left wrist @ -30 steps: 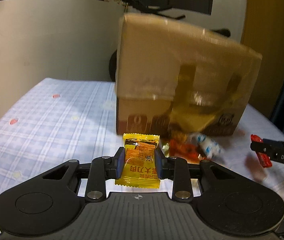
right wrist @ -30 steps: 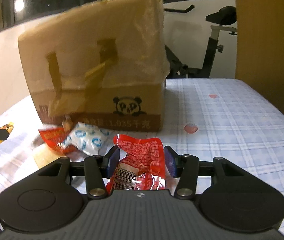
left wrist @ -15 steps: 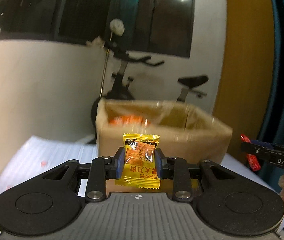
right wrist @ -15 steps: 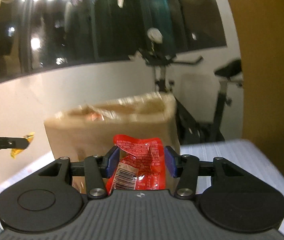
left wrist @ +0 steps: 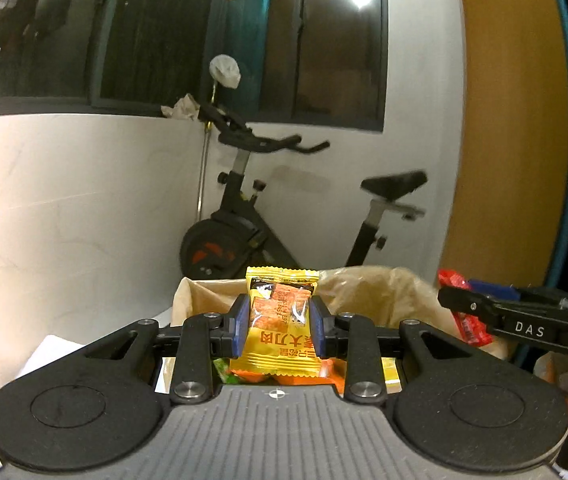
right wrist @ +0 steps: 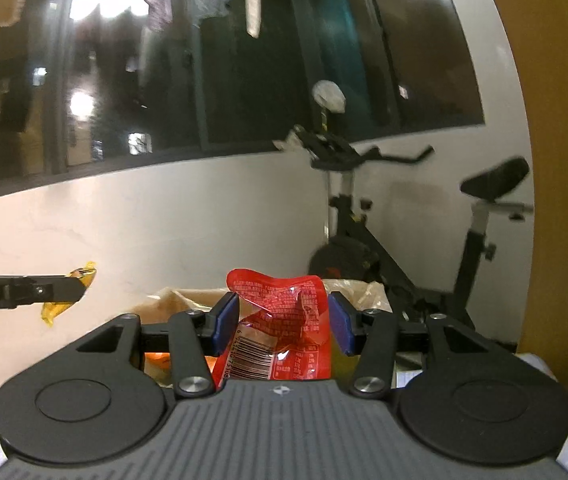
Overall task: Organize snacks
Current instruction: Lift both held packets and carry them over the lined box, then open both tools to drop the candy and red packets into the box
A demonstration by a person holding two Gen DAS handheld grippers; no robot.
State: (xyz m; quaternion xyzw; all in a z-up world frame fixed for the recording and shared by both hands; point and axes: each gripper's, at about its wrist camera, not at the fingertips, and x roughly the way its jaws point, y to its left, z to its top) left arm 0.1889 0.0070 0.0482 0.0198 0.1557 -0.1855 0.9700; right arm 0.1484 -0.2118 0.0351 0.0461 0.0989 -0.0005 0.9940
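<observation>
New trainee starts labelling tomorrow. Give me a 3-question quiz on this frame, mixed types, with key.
1. True or false: the left gripper is open and holds nothing.
2. Which snack is the right gripper shut on?
A. red packet
B. yellow packet
C. green packet
3. Fill the gap: behind the cardboard box, against the white wall, stands an exercise ____.

Key
1. False: it is shut on the yellow packet.
2. A.
3. bike.
</observation>
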